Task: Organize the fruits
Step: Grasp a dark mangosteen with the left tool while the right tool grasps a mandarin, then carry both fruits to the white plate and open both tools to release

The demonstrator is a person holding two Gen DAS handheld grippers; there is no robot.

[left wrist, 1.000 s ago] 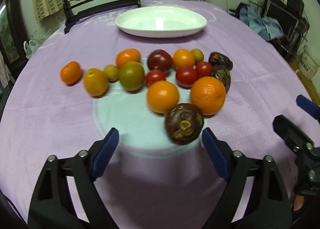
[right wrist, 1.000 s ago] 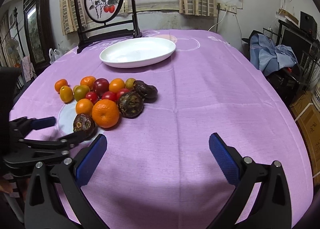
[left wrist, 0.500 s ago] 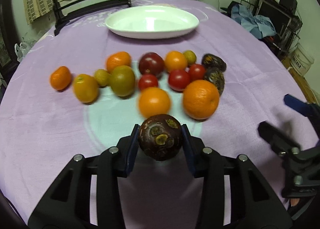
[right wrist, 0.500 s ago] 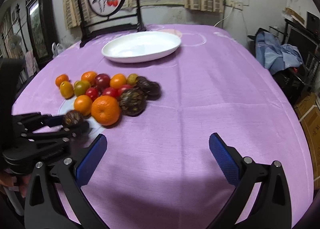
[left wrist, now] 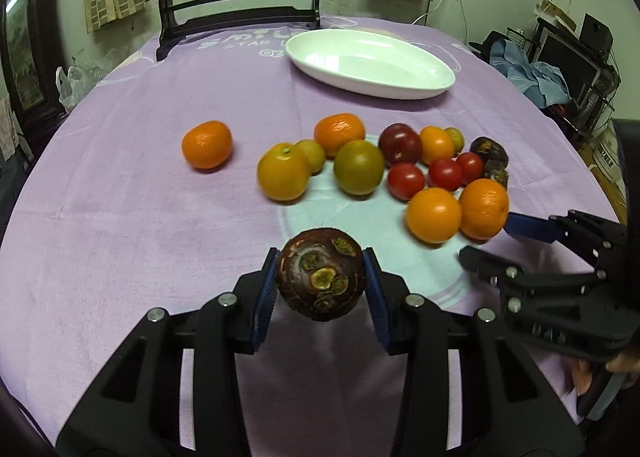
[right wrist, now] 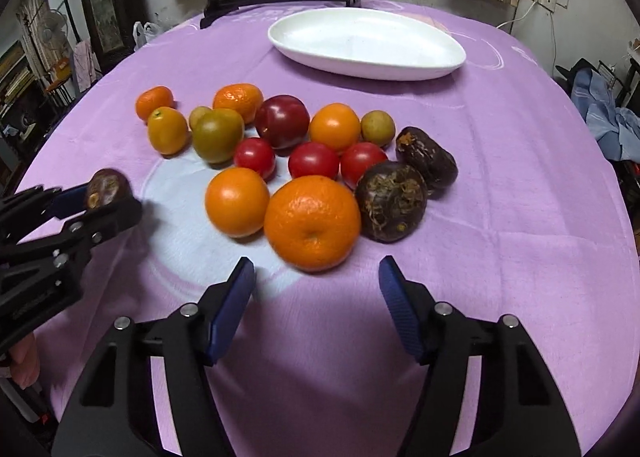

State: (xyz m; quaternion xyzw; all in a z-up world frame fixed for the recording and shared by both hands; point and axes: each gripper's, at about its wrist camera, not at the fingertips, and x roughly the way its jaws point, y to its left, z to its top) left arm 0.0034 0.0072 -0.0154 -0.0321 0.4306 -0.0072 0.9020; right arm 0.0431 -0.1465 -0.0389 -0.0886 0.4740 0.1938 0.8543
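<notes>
Left claw (left wrist: 321, 284) clamped on mangosteen (left wrist: 321, 275), above bare counter (left wrist: 120, 241) (fruit cluster beyond); right claw (right wrist: 316, 297) apart, nr big orange (right wrist: 312, 223).

- The left gripper (left wrist: 322, 285), open a second ago, now clamps the mangosteen (left wrist: 321, 275) and holds it off the tablecloth (left wrist: 120, 217).
- The right gripper (right wrist: 316, 297), jaws narrower, is now just before the big orange (right wrist: 312, 223).
</notes>
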